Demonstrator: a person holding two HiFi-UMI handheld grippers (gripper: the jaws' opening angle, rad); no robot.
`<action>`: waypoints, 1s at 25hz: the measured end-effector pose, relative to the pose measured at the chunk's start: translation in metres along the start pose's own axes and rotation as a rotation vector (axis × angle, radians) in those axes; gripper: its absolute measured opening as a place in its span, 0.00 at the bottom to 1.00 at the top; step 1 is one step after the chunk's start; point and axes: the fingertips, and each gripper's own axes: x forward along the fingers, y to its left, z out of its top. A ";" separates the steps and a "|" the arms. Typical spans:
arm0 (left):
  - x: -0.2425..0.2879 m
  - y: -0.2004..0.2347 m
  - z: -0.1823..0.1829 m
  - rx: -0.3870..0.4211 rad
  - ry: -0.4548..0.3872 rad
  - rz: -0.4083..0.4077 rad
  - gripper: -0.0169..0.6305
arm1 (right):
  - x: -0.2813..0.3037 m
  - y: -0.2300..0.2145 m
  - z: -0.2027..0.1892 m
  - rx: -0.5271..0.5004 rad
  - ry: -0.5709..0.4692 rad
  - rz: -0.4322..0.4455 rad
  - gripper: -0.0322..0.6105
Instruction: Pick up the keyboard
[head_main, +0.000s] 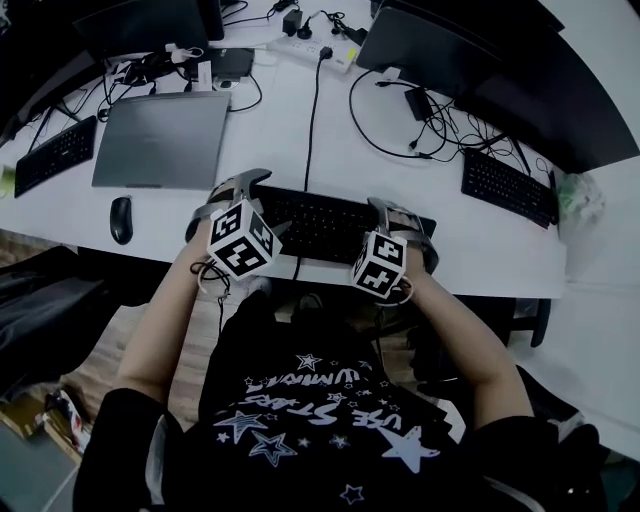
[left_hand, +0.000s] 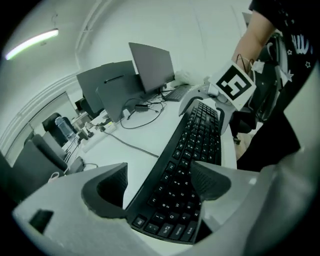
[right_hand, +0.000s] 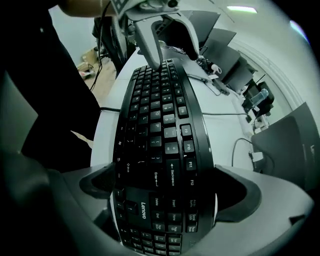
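Worktop: a white worktop (head_main: 480, 250) is seen from above, crowded along its far side with dark monitors (head_main: 440, 45) and a power strip (head_main: 318, 50).
Keyboard: the black keyboard (head_main: 320, 225) is found near the front edge of the worktop, lengthwise across it, between the two grippers; whether it is raised off the surface cannot be told.
Left gripper: the left gripper (left_hand: 160, 187) is set over the keyboard's left end, and its jaws are closed against the two long edges.
Right gripper: the right gripper (right_hand: 167, 192) is set over the right end by the number pad, with one jaw pressed to each long edge.
Cable: a black cable (head_main: 313, 120) is run from the power strip toward the keyboard's back edge.
Laptop: a closed grey laptop (head_main: 163, 138) is placed to the left, well apart from the keyboard.
Mouse: a black mouse (head_main: 121, 219) is lying just in front of the laptop, near the front edge.
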 end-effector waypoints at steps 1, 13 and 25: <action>0.001 -0.002 0.003 0.036 0.007 -0.020 0.65 | -0.003 0.000 0.000 -0.006 0.001 -0.034 0.95; 0.020 -0.039 0.003 0.336 0.187 -0.345 0.65 | -0.023 0.006 0.002 -0.037 0.017 -0.300 0.95; 0.021 -0.092 -0.011 0.415 0.354 -0.623 0.64 | -0.034 0.012 0.002 -0.081 0.016 -0.529 0.95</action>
